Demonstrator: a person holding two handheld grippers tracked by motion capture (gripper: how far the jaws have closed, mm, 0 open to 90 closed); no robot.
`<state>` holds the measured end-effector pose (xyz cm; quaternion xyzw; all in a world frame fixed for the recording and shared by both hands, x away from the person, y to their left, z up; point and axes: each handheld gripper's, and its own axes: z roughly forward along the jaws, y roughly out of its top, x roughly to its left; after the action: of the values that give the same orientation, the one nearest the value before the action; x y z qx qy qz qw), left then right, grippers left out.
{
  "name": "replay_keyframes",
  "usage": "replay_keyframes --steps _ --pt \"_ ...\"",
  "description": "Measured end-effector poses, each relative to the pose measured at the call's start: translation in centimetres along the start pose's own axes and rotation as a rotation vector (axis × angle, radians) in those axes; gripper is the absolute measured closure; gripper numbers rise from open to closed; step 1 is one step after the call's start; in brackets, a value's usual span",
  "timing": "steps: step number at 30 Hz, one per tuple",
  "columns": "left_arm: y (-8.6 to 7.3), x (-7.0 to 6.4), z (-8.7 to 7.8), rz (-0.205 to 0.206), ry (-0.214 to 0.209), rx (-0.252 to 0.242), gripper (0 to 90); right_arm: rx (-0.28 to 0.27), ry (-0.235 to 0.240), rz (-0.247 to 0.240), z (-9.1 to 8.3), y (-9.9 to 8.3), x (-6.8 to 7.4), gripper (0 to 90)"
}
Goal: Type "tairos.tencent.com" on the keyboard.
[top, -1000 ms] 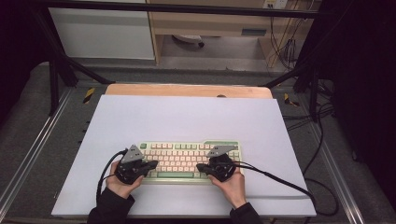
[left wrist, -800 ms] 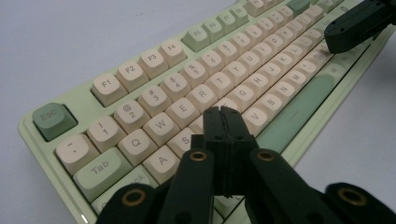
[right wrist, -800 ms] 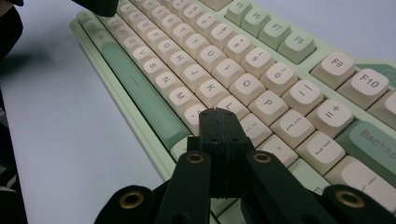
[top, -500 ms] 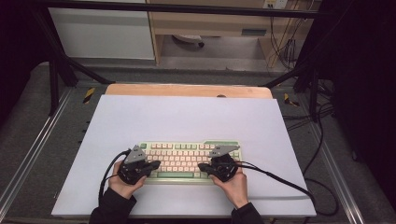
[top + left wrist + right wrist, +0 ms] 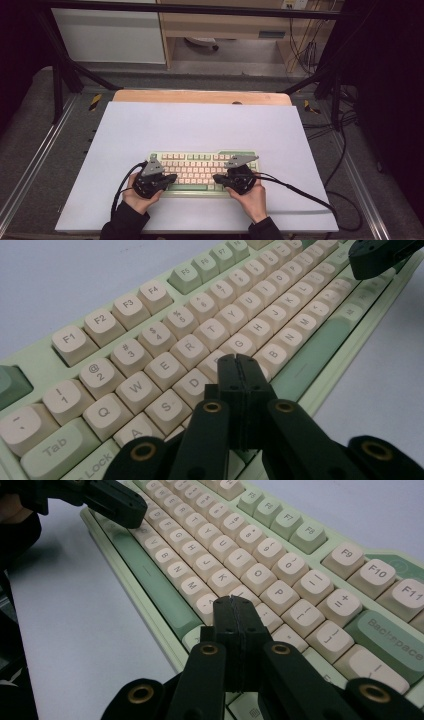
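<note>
A pale green keyboard with cream keys lies near the front of the white table top. My left gripper is shut and empty, its tip over the keys around F and G. My right gripper is shut too, with nothing in it, and its tip hovers over the keys beside L. The two tips point toward each other above the bottom key rows. Whether either tip touches a key I cannot tell. Each gripper view also catches the other gripper farther along the keyboard.
Black cables trail from both grippers across the front of the white top. A wooden strip runs along its far edge, and metal frame rails flank it. Shelving and wires stand behind.
Both grippers have drifted a little to the right over the keyboard; both stay shut.
</note>
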<state>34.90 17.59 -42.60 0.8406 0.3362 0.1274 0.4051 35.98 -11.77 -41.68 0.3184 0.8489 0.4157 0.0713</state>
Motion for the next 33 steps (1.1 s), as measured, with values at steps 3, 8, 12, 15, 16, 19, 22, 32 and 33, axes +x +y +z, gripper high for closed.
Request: replay_keyframes --steps 3,8,12,15,16,19,22,32,33 --pt "0.0 -0.1 0.2 0.005 -0.001 0.008 90.0 -0.008 0.000 -0.003 -0.1 0.0 0.0 90.0" --pt "0.0 -0.2 0.4 0.013 0.000 0.012 90.0 -0.009 -0.003 0.002 -0.2 0.0 0.0 90.0" --pt "0.0 -0.2 0.5 0.010 -0.001 0.010 90.0 -0.008 -0.002 0.001 -0.3 0.0 -0.1 90.0" --pt "-0.2 -0.2 0.6 0.011 0.000 0.015 89.9 -0.007 -0.002 0.004 -0.2 0.0 -0.1 90.0" --pt "-0.2 -0.2 0.7 0.013 0.000 0.020 90.0 -0.007 -0.002 0.006 -0.2 0.0 -0.1 90.0" --pt "-0.2 -0.1 0.5 0.011 0.001 0.014 90.0 -0.008 -0.004 0.005 -0.2 0.0 0.0 90.0" --pt "-0.2 -0.1 0.0 0.012 0.001 0.005 90.0 -0.011 -0.006 0.005 -0.3 0.1 -0.1 90.0" --pt "-0.6 0.5 -1.7 -0.003 0.001 -0.023 90.0 -0.020 -0.004 0.014 -0.3 0.3 -0.1 90.0" --pt "-0.6 0.6 -1.8 -0.006 0.001 -0.026 90.0 -0.023 -0.004 0.017 -0.3 0.3 -0.1 90.0"
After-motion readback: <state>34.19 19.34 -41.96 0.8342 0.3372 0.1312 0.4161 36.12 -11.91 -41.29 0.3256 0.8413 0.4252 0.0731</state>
